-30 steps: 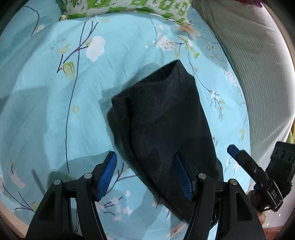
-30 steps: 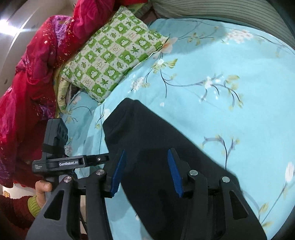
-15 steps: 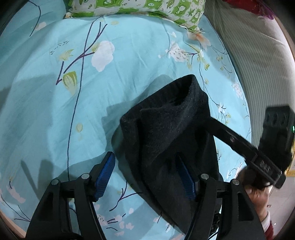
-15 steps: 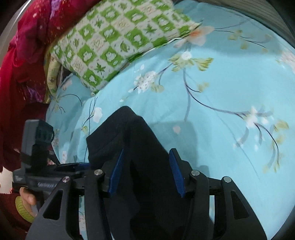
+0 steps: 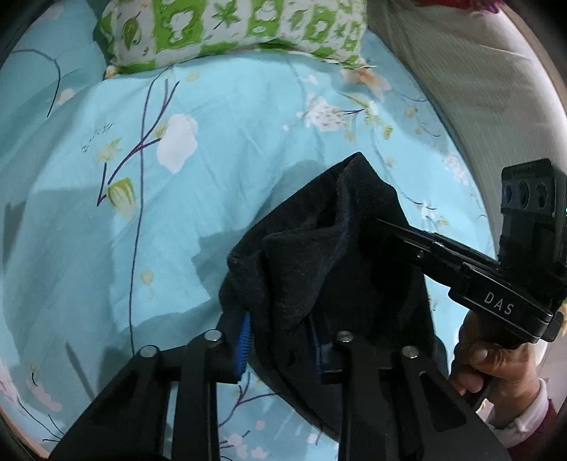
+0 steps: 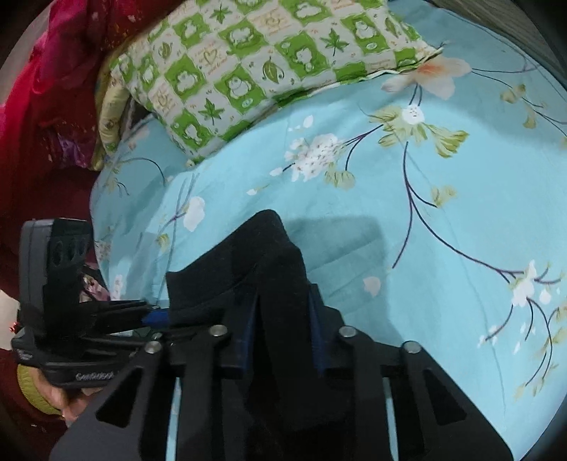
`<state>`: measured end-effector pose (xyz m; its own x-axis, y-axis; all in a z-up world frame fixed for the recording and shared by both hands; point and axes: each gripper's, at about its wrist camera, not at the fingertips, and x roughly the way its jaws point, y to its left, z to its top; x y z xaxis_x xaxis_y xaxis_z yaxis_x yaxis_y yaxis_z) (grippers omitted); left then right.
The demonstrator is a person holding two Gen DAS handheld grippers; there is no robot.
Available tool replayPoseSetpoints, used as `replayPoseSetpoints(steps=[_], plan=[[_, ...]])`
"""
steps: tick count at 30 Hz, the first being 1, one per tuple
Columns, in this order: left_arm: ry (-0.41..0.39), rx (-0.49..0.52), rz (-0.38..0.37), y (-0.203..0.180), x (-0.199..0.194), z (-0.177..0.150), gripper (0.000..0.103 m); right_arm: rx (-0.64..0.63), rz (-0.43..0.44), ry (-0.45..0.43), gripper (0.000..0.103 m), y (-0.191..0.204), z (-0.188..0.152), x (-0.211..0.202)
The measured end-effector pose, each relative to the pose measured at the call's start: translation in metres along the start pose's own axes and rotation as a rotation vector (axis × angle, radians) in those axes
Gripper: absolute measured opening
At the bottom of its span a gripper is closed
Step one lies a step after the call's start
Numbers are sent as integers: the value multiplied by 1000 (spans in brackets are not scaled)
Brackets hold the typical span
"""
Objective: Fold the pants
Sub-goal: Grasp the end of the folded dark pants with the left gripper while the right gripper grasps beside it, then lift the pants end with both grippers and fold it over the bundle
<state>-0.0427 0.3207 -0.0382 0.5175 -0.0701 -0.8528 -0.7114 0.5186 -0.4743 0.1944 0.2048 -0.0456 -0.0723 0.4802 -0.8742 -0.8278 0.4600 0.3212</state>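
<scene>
Black pants lie folded in a bunched heap on the blue floral bedsheet. My left gripper is closing its jaws, and its blue pads press a raised fold at the near left edge of the pants. In the right wrist view, my right gripper is also closing, with a ridge of the pants pinched between its pads. From the left wrist view, the right gripper reaches in from the right, its tips buried in the cloth. The left gripper shows at the pants' left edge.
A green-checked pillow lies at the head of the bed. A grey striped cover runs along the right side. A red quilt is heaped at the left. A hand holds the right gripper's handle.
Both pairs of jaws have narrowed onto the pants. The right gripper came in from the side and down to the cloth. The near edge of the pants has bunched up and lifted.
</scene>
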Motion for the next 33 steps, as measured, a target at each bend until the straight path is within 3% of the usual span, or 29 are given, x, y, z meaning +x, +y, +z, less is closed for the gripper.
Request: replayPoseSetpoints(steps=[10, 16, 23, 33], plan=[[-32, 106, -94, -42, -39, 2, 19, 54, 39, -153, 23, 10, -22, -67], [-47, 208, -148, -87, -62, -8, 19, 85, 39, -253, 22, 19, -51, -114], [-23, 429, -221, -160, -78, -44, 19, 149, 15, -373, 21, 14, -96, -168], [78, 674, -312, -237, -76, -117, 19, 303, -39, -514, 21, -18, -196, -227]])
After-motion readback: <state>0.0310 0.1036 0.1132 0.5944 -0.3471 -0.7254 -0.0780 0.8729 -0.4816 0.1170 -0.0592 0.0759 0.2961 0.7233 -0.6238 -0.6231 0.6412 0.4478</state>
